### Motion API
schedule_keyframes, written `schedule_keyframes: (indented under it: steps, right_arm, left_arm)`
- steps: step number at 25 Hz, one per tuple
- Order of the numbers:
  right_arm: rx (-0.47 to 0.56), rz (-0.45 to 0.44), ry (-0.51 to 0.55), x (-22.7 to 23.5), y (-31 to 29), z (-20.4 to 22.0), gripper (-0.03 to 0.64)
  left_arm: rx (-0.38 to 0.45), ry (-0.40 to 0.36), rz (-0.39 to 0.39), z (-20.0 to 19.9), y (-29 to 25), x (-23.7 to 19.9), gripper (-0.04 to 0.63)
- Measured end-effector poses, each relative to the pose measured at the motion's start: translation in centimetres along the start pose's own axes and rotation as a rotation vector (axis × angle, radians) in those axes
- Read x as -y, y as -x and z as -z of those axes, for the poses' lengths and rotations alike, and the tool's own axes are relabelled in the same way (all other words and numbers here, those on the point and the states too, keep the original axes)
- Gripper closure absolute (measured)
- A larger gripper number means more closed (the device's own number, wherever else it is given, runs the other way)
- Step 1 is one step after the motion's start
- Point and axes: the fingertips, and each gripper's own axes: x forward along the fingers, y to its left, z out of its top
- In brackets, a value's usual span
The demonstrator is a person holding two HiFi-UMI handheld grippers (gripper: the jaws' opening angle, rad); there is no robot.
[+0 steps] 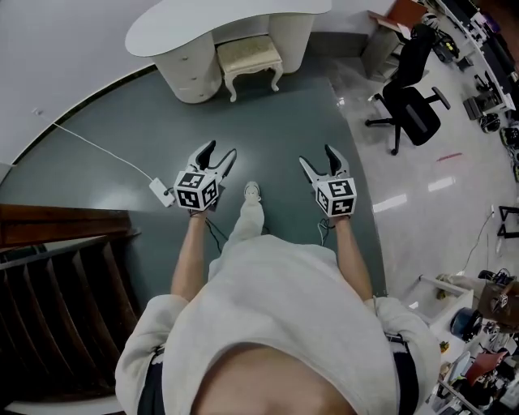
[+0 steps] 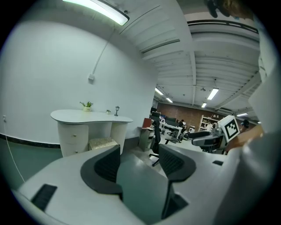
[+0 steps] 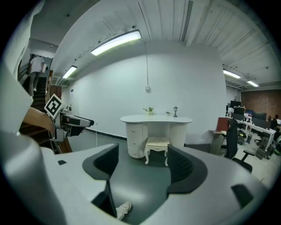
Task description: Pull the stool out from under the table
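White sleeves frame the near edge of the head view, and from them two bare forearms reach toward 12 o'clock, each hand carrying a gripper. The left gripper (image 1: 223, 150) has its dark fingers (image 2: 107, 163) spread wide with nothing between them but open floor; the right gripper (image 1: 315, 156) is likewise gaping and empty, its fingers (image 3: 184, 166) well apart. Both hang in the air side by side, touching nothing. Between them, just ahead of the person, a pale shoe (image 1: 252, 191) steps on the grey-green floor (image 1: 268, 130). At 10 o'clock, just beside the left gripper, a small white power adapter (image 1: 158, 191) lies on the floor with its cable (image 1: 97, 147) trailing off toward the wall. Dark wooden stairs (image 1: 57, 284) sit at 8 o'clock. Well ahead at 12 o'clock stands the cream cushioned stool (image 1: 250, 53), far from both grippers, set in the gap between the pedestals of the white curved table (image 1: 203, 24), its rear part under the top. On the table stand a small potted plant (image 3: 149, 110) and a tiny lamp (image 3: 175, 110). A black office chair (image 1: 413, 105) stands at 2 o'clock.
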Motion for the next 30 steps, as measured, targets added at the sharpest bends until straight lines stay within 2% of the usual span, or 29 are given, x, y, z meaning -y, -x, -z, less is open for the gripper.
schedule_keyframes:
  steps: [9, 16, 23, 30]
  right_arm:
    - [-0.007, 0.025, 0.011, 4.3, -11.3, -6.7, 0.287]
    - [-0.025, 0.053, 0.015, 6.5, -17.9, -9.4, 0.287]
    - [-0.036, 0.082, 0.013, 7.9, -21.5, -10.7, 0.287]
    - [-0.07, 0.108, -0.021, 10.2, -22.9, -9.5, 0.287]
  left_arm:
    - [-0.003, 0.003, 0.032, -6.5, -9.2, -8.5, 0.33]
    - [-0.011, 0.006, 0.054, -9.4, -14.5, -14.0, 0.33]
    - [-0.025, 0.006, 0.08, -10.6, -18.2, -17.1, 0.33]
    - [-0.055, 0.003, 0.107, -10.9, -21.5, -17.5, 0.33]
